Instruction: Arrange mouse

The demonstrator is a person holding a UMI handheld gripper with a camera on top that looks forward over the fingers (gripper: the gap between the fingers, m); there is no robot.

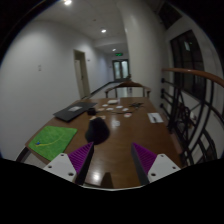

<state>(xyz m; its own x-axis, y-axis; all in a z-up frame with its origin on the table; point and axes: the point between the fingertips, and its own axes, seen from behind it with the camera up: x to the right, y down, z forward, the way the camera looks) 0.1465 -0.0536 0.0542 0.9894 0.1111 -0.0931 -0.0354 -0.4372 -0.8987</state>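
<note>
A dark mouse (97, 129) lies on the brown wooden table (115, 150), just ahead of my left finger and a little left of the gap between the fingers. My gripper (112, 160) is open, its purple pads (82, 157) spread wide with bare table between them. Nothing is held. The fingers hover above the table's near end.
A green mat (52, 141) lies at the table's left edge. A dark flat object (70, 113) lies further back on the left. Several small white cards (118, 106) and a white paper (155, 118) lie farther along. A railing (190, 85) stands on the right; a corridor lies beyond.
</note>
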